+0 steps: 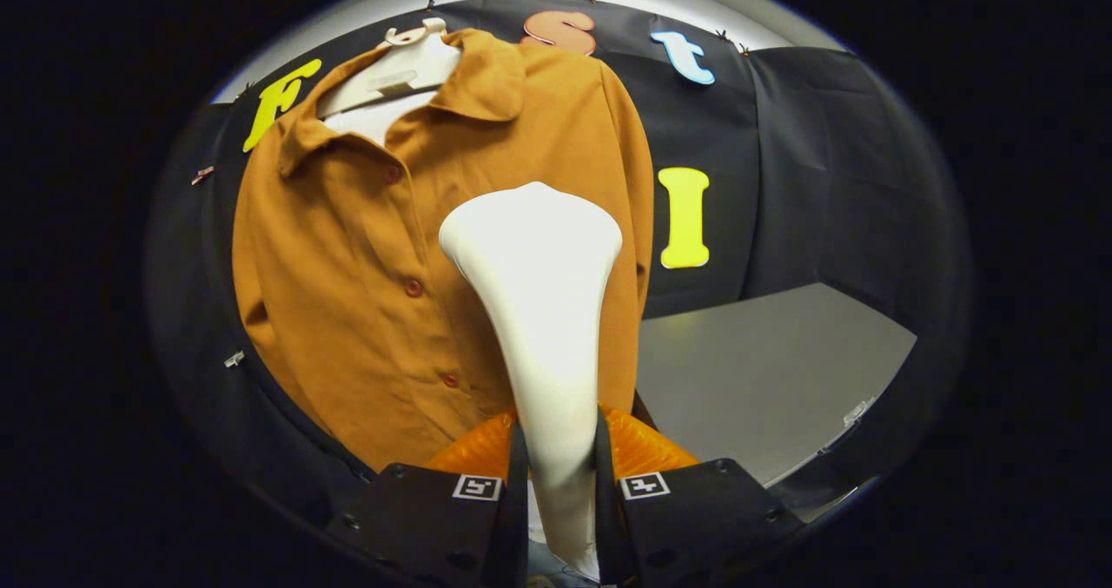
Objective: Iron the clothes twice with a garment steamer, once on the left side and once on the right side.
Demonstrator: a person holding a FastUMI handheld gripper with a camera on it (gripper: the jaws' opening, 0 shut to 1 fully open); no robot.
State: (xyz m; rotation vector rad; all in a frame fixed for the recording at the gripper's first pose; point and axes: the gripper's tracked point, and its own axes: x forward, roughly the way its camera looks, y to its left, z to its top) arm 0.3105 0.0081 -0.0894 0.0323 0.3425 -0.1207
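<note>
Furthest left hangs the shirt (347,293), a rust-brown button-up on a pale hanger (395,71) against the booth's black wall, its collar open and its placket of buttons (413,287) running down and slightly rightward toward the jaws. To the left of that placket the front panel lies broad and mostly smooth, with soft folds near the lower hem. Moving right, the garment steamer (539,310) stands up from the gripper (556,475): its narrow neck is clamped between the jaws, both of them pressing on it from either side, and its long axis runs straight forward and up, widening into a flat head that sits in front of the shirt's panel just right of the buttons. Whether the head actually touches the cloth or hovers just off it cannot be told from this angle. Since the steamer's axis lines up with the fall of the shirt, the coming stroke looks to be a travel along the cloth's length, and the head seems placed for the pass on the side right of the placket; the panel to its left would need a sideways shift across the buttons. Further right, beyond the shirt's edge, a grey tabletop (782,371) lies bare, well apart from the steamer.
</note>
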